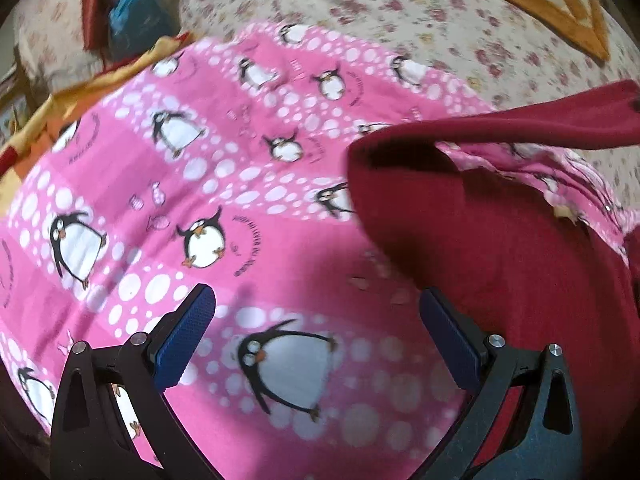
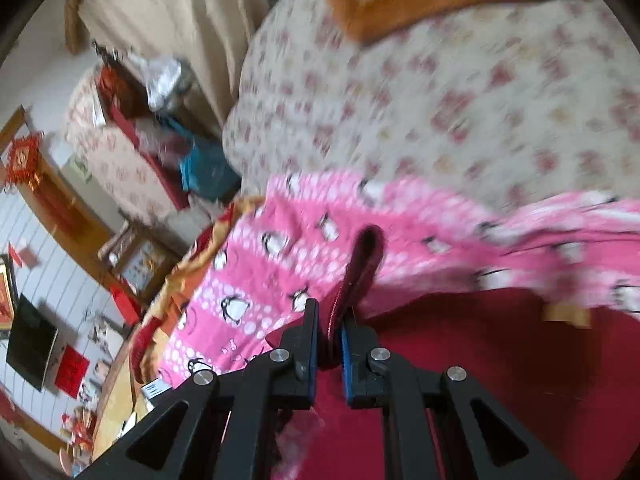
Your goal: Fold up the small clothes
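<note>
Through the left wrist camera I am looking down on the pink sheet [image 1: 224,208], printed with penguins and white dots, which is lying spread over the floral bed cover [image 1: 400,12]. My left gripper [image 1: 316,312] is hovering over the sheet with its blue pads spread wide apart and nothing between them; the pads are not touching any cloth that I can see. The red garment [image 1: 480,248] is lying on the sheet's right part, and one strip of it is stretching up and away toward the right, clear of the sheet. An orange checked blanket [image 1: 552,4] is resting on the bed cover beyond the sheet's far right corner, and a yellow and red cloth [image 1: 80,92] is showing just past the sheet's left edge. Through the right wrist camera, which is blurred, I am seeing my right gripper [image 2: 330,332] pinched almost fully together on a folded edge of the red garment [image 2: 500,360]; that edge is standing up between the pads and rising above the sheet [image 2: 280,248]. The rest of the garment is spreading out on the sheet's near side, under and to the right of the gripper. Beyond the sheet's far edge the bed cover [image 2: 440,100] is filling the view.
</note>
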